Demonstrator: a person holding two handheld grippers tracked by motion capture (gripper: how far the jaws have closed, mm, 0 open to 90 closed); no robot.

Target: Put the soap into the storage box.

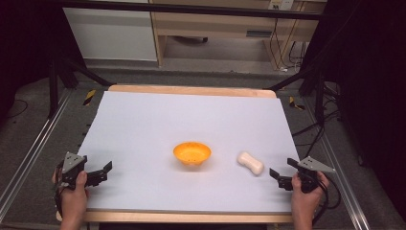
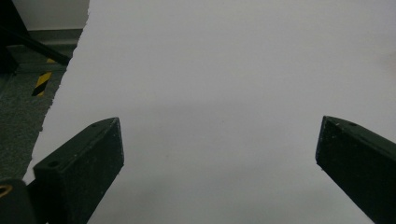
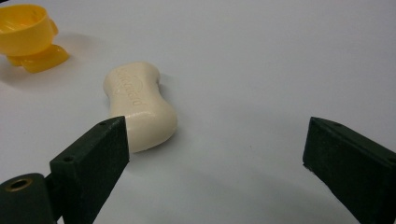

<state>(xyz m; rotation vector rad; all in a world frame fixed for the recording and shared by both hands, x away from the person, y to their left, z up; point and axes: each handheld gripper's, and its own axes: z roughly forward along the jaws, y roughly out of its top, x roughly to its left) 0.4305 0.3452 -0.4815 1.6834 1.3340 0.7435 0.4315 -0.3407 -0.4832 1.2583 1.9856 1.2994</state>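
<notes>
Cream soap bar [image 3: 140, 105] lies just beyond right gripper [image 3: 215, 140] wide-apart jaws, orange bowl [image 3: 25, 35] farther off; left gripper [image 2: 219, 144] jaws apart too.

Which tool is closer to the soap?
Right. The right tool sits open just beside the soap, toward the table's right edge; the left tool is far across, past the orange bowl.

Even overhead light, soft shadows, dark surroundings, slight blur

Orange bowl [image 1: 192, 153] sits left of cream soap [image 1: 250, 162] on white table [image 1: 191, 115].
</notes>
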